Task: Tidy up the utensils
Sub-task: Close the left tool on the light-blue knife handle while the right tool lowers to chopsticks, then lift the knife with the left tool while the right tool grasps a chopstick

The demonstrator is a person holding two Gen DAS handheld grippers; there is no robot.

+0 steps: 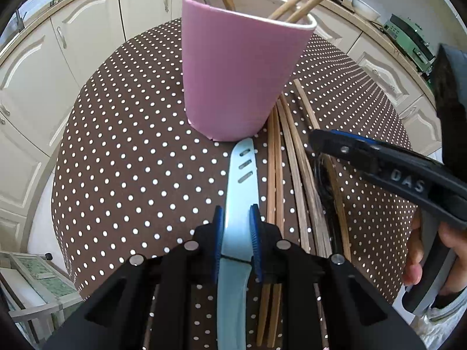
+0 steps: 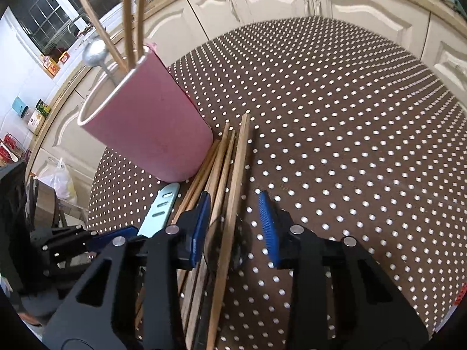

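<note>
Looking along the left wrist view, we see the left gripper [image 1: 237,233] with its blue pads pressed against both sides of a light blue knife [image 1: 240,186], holding it near where blade meets handle. The blade lies flat on the brown polka-dot tablecloth [image 1: 122,157], and its tip reaches the base of a pink cup [image 1: 236,73]. That cup stands upright and holds a metal utensil and several wooden sticks. Just right of the knife lies a bundle of wooden chopsticks [image 1: 292,157], running beside the cup's base. The right gripper [image 1: 321,143] enters from the right above the bundle, with a hand [image 1: 432,250] behind it.

In the right wrist view, we see the right gripper [image 2: 235,218] with its jaws partly apart, straddling some of the chopsticks [image 2: 233,180]; the pads do not press on them. The pink cup [image 2: 151,122] stands to the upper left, a metal spoon [image 2: 94,54] rising from it. The knife [image 2: 162,207] lies at the left, with the left gripper [image 2: 111,237] around it.
</note>
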